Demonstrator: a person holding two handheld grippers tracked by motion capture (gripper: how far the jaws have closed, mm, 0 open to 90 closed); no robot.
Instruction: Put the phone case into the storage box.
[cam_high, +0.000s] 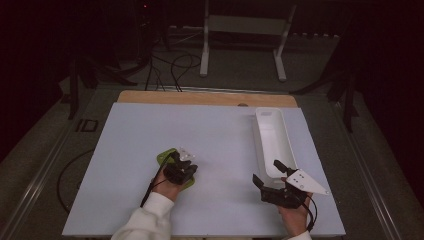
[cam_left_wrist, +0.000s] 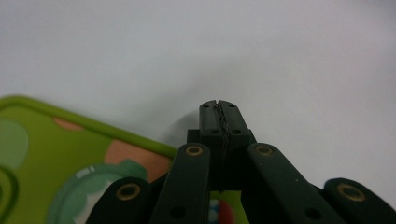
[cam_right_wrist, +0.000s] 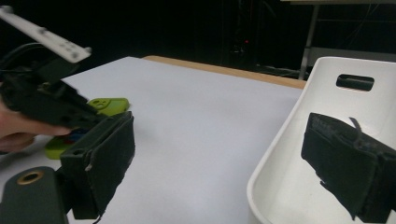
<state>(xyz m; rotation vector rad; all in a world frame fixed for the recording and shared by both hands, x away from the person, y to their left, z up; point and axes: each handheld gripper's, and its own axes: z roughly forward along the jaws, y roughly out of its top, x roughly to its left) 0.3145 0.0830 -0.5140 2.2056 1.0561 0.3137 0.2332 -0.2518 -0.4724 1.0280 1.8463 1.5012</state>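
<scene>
- The person's left gripper (cam_high: 181, 167) is hovering near the front of the table (cam_high: 210, 140), its 2 jaws pressed fully together with nothing between them.
- In the left gripper view, the closed jaw tips are pointing past the edge of a green tray (cam_left_wrist: 70, 163) printed with coloured shapes, so they are gripping no part of it.
- The green tray (cam_high: 167, 160) is lying flat left of centre on the table, partly under the left gripper; its long axis seems to be running diagonally, toward the far right, though much of it is hidden.
- The right gripper (cam_high: 272, 180) is waiting at the near end of the white bin (cam_high: 272, 137), jaws spread wide and holding nothing, probably ready to receive or steady something.
- The white bin is lying lengthwise, pointing away from the person.
</scene>
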